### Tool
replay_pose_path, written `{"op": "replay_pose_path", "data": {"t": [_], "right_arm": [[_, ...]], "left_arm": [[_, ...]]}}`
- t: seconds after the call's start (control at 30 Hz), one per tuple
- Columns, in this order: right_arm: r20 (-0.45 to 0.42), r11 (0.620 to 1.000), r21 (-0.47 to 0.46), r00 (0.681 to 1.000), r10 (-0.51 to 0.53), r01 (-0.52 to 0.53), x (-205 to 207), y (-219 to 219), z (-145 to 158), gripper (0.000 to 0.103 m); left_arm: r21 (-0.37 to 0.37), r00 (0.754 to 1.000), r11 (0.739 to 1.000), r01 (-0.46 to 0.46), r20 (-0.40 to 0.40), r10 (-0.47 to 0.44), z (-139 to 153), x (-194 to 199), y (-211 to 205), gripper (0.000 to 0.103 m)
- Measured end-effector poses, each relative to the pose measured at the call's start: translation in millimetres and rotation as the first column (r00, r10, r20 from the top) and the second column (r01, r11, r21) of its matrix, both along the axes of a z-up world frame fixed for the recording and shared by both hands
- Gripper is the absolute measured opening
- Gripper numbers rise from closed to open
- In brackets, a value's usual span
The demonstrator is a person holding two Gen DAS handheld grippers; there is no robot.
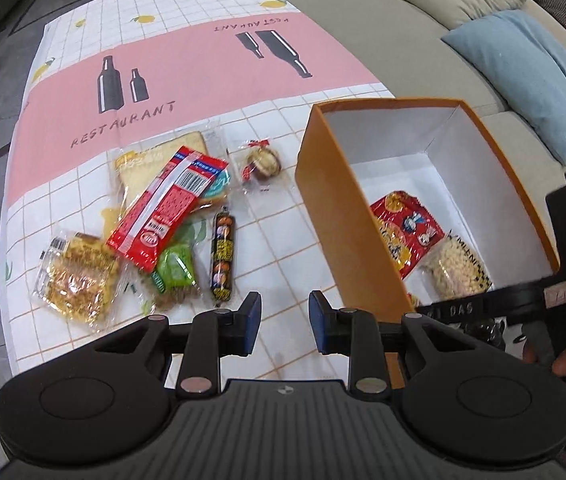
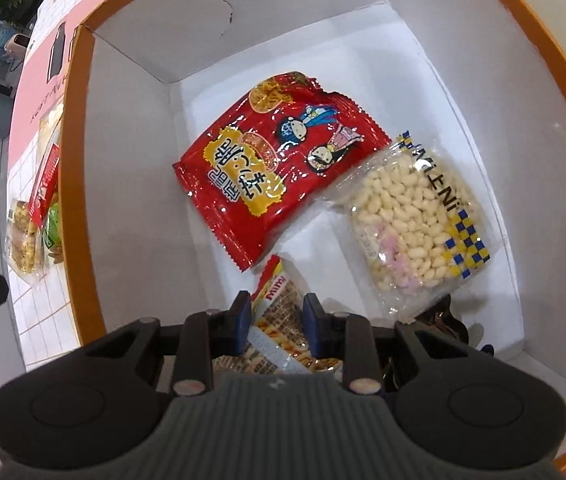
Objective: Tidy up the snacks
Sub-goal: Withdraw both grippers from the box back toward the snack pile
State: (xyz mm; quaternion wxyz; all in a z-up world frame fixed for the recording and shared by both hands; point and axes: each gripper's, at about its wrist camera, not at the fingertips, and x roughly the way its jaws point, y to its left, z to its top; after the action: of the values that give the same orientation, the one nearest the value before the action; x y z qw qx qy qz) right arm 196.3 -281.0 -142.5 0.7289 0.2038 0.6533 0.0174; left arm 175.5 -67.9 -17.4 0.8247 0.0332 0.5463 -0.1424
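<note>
Mid-packing: right gripper (image 2: pixel 276 322) clamping mimi packet (image 2: pixel 283 320) inside orange box (image 2: pixel 79 184); left gripper (image 1: pixel 285 322) parted, empty, beside box; next, release and fetch another snack

Our left gripper (image 1: pixel 285 322) and right gripper (image 2: pixel 277 322) look alike: matte black plastic with a ribbed grey centre body, two round black discs with shallow circular recesses, silver pivot pins on the linkage arms, and blue pads on black fingers. From the left wrist view, the right tool's bar carries faint raised lettering.
</note>
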Motion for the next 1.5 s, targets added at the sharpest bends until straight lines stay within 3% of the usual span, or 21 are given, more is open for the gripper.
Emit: {"op": "replay_pose_path", "data": {"t": [0.13,0.27,0.47,0.63,0.73,0.93,1.03,1.33,1.5], "right_arm": [[0.042,0.998,-0.060,0.999,0.006,-0.004,-3,9,13,0.028],[0.176,0.987,-0.160,0.983,0.045,-0.016,-13,13,44,0.034],[0.405,0.980,-0.197,0.909,0.098,-0.018,-46,37,99,0.041],[0.508,0.986,-0.157,0.852,0.125,-0.051,-61,70,120,0.048],[0.522,0.988,-0.129,0.840,0.145,-0.091,-63,96,120,0.059],[0.494,0.971,-0.143,0.837,0.238,-0.192,-53,141,106,0.062],[0.473,0.963,-0.146,0.839,0.270,-0.228,-42,156,94,0.069],[0.426,0.934,-0.171,0.832,0.356,-0.312,-1,197,58,0.070],[0.461,0.911,-0.170,0.787,0.410,-0.376,17,223,53,0.070]], "left_arm": [[-0.021,0.999,0.999,-0.030,0.021,0.031,7,-10,17,0.033],[-0.038,0.995,0.997,-0.069,0.063,0.071,14,-22,42,0.034],[-0.077,0.985,0.991,-0.111,0.122,0.120,20,-42,75,0.051],[-0.077,0.978,0.986,-0.149,0.135,0.159,17,-51,98,0.053],[-0.075,0.975,0.981,-0.177,0.121,0.186,11,-51,114,0.054],[-0.078,0.970,0.976,-0.203,0.118,0.211,-2,-40,145,0.056],[-0.053,0.969,0.977,-0.204,0.130,0.210,-11,-30,155,0.059],[-0.004,0.955,0.959,-0.282,0.097,0.281,-48,16,190,0.059],[0.000,0.941,0.943,-0.333,0.059,0.333,-64,33,209,0.059]]}}
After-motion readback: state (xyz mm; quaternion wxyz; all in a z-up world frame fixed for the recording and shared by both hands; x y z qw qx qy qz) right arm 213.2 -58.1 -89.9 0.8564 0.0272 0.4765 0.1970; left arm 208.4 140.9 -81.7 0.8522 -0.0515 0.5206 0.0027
